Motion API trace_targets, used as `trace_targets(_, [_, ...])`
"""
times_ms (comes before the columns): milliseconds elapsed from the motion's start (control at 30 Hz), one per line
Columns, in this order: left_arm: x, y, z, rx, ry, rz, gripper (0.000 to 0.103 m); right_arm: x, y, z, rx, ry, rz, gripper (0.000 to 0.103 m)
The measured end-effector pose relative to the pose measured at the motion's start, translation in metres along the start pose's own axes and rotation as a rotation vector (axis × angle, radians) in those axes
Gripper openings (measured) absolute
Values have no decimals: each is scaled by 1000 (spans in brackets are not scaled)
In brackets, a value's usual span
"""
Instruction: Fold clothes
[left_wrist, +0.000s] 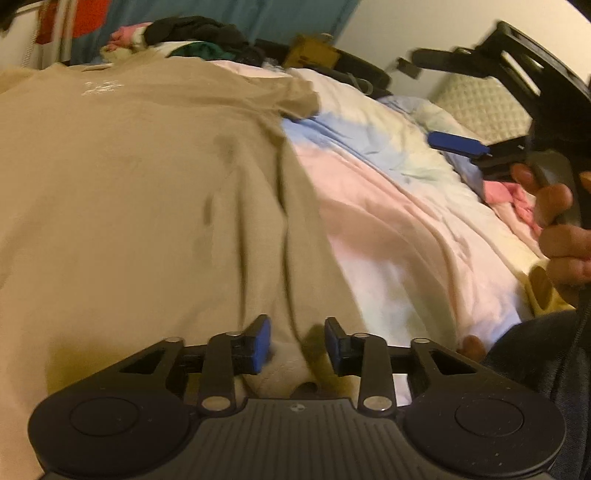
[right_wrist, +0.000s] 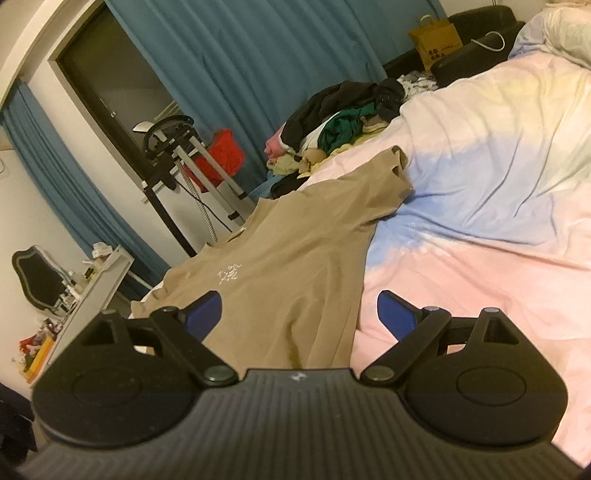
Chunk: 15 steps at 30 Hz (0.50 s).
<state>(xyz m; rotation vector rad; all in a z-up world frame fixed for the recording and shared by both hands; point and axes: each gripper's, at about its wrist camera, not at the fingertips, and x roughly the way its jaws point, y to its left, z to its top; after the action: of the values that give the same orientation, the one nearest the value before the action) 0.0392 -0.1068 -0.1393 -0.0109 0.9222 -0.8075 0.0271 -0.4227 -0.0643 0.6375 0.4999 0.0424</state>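
Here, left wrist view: a tan short-sleeved cotton T-shirt (left_wrist: 147, 184) lies spread flat on a bed covered by a pastel pink, blue and cream tie-dye duvet (left_wrist: 388, 206). A small white print sits high on the shirt's chest. The left gripper (left_wrist: 297, 345) hangs low over the shirt's near hem, its blue-padded fingers (left_wrist: 260, 345) parted with a gap between them, nothing pinched; whether they touch the cloth cannot be told. To the right, a hand (left_wrist: 561, 229) grips the handle of the right gripper (left_wrist: 458, 144), which is held above the duvet, well apart from the shirt. A heap of dark, green and pink clothes (left_wrist: 192, 37) lies past the shirt's collar, near a teal curtain (left_wrist: 240, 14).

Right wrist view: the right gripper (right_wrist: 299, 317) is spread wide, holding nothing. The tan T-shirt (right_wrist: 295, 266) lies below and ahead, its one sleeve reaching onto the blue patch of the duvet (right_wrist: 480, 184). The left blue pad is over the shirt, the right one over pink duvet. The clothes heap (right_wrist: 340, 122) sits beyond the sleeve. A mustard paper bag (right_wrist: 436, 40) stands at the far edge. A red basket (right_wrist: 221, 155) and a white shelf (right_wrist: 92, 291) stand off the bed to the left.
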Motion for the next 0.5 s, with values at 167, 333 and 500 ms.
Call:
trace_targets(167, [10, -19, -1, 87, 22, -70, 41, 1, -2, -1, 21, 9, 6, 92])
trace_targets(333, [16, -28, 2, 85, 59, -78, 0, -4, -1, 1, 30, -8, 3, 92])
trace_targets(500, [16, -50, 12, 51, 54, -157, 0, -21, -2, 5, 32, -104, -13, 92])
